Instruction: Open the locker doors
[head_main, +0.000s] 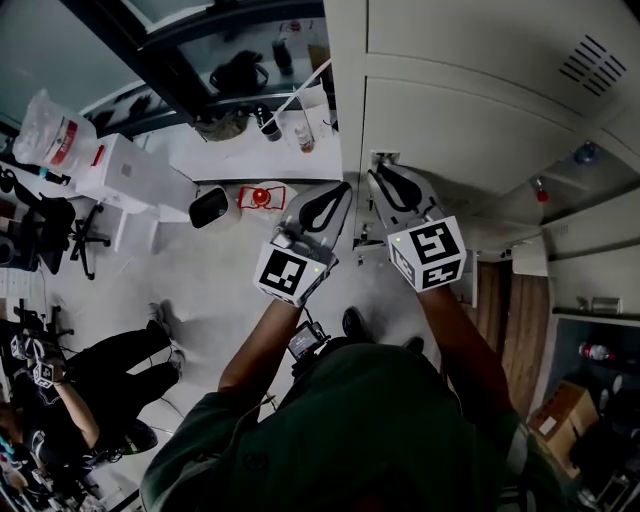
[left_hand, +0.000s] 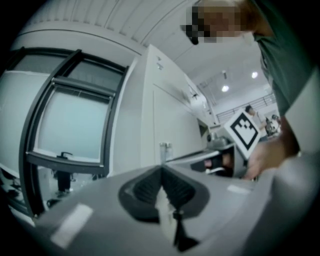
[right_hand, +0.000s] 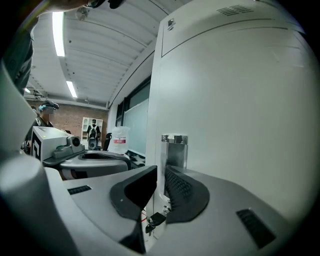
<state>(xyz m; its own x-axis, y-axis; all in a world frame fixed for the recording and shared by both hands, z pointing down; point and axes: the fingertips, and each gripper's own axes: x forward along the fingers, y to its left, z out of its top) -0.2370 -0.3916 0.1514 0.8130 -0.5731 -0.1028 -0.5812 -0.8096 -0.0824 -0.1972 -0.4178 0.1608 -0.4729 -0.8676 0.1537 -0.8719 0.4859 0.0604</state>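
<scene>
Grey, the right gripper (right_hand: 160, 172) has its jaws clamped on the chrome handle (right_hand: 174, 149) at the left edge of the pale locker door (right_hand: 240, 100), which looks flush with the locker front. Just beside it, the left gripper (left_hand: 161, 172) hangs off the locker's left corner, jaws pressed together on nothing, with a dark-framed window (left_hand: 70, 125) beyond.

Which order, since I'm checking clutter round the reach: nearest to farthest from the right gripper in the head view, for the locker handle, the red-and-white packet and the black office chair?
1. locker handle, between the right gripper's jaws, on the locker door.
2. red-and-white packet, off to the left.
3. black office chair, at the far left.
</scene>
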